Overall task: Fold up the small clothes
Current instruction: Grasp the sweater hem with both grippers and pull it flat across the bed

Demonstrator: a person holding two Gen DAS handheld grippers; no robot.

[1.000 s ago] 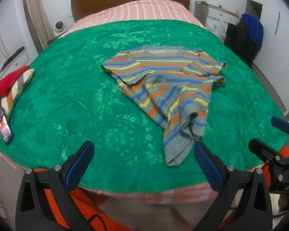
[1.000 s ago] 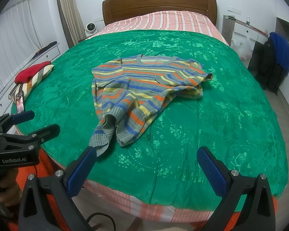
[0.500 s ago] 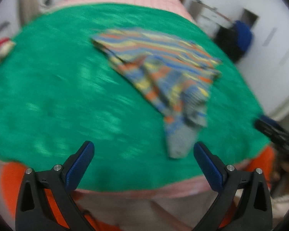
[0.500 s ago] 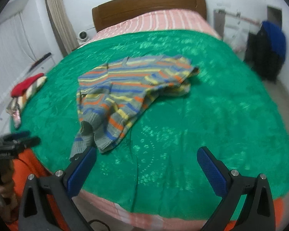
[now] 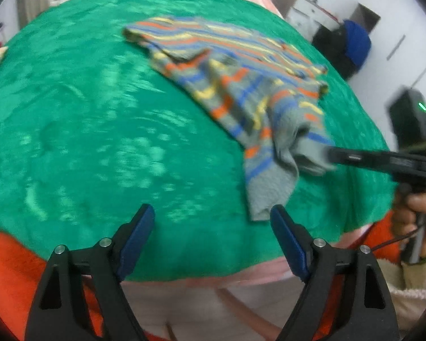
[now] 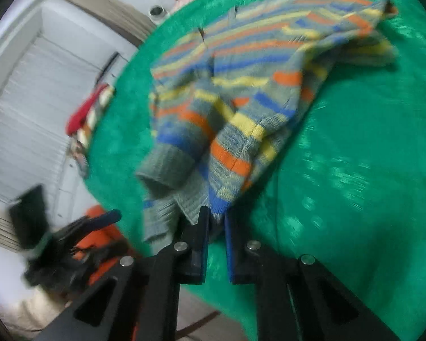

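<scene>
A small striped sweater (image 5: pixel 241 65), grey with blue, orange and yellow bands, lies crumpled on the green bedspread (image 5: pixel 85 119). My right gripper (image 6: pixel 215 216) is shut on the sweater's (image 6: pixel 241 91) grey hem near the front edge of the bed; it shows in the left wrist view (image 5: pixel 329 153), pinching the cloth from the right. My left gripper (image 5: pixel 211 221) is open and empty, hovering over the bedspread's front edge just left of the hanging hem. It shows blurred in the right wrist view (image 6: pixel 99 218).
A red and striped pile (image 6: pixel 88 110) lies at the bed's left edge. A dark and blue bundle (image 5: pixel 352 48) and white furniture stand right of the bed. Orange cloth (image 5: pixel 8 258) lies below the bed's front edge.
My right gripper moved in to the sweater's hem and shut on it. My left gripper swung right and closer to the bed, staying open.
</scene>
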